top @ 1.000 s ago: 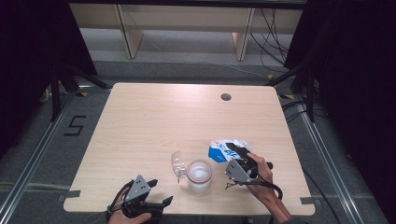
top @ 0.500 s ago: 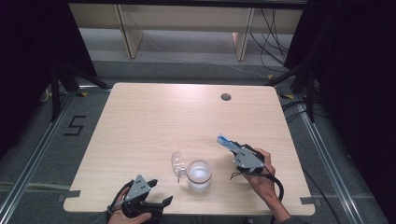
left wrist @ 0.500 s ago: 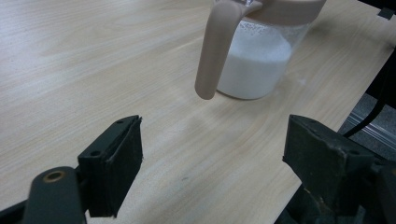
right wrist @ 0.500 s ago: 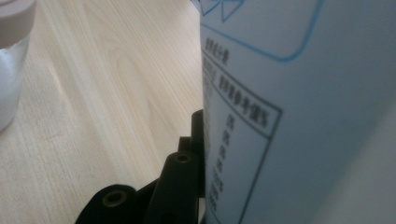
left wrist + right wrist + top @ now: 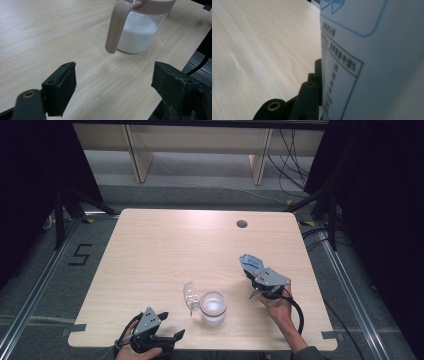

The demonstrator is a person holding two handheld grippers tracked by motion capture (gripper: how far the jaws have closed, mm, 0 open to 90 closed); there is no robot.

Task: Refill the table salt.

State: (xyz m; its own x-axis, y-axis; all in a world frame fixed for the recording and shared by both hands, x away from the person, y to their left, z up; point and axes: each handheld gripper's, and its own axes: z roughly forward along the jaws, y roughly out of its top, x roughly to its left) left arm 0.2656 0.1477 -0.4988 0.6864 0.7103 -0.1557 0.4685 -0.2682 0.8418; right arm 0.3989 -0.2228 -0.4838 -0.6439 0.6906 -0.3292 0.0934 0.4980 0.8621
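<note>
A clear jug (image 5: 213,308) with white contents stands near the table's front edge, its clear lid (image 5: 190,296) flipped open to the left. In the left gripper view the jug (image 5: 137,35) has a beige handle (image 5: 113,30) and rim. My left gripper (image 5: 171,325) rests at the front edge, open and empty, and it points at the jug from a short way off (image 5: 116,82). To the right of the jug, my right gripper (image 5: 256,274) is shut on a blue-and-white printed pouch (image 5: 249,263). The pouch (image 5: 372,50) stands close beside one black finger (image 5: 312,92).
The pale wooden table (image 5: 165,250) has a round cable hole (image 5: 242,224) at its far right. Black cable trails from the right gripper over the front right edge. Dark floor, rails and shelf legs surround the table.
My right gripper has carried the pouch away from the jug, farther up the table and slightly right. The left gripper and the jug have stayed put.
</note>
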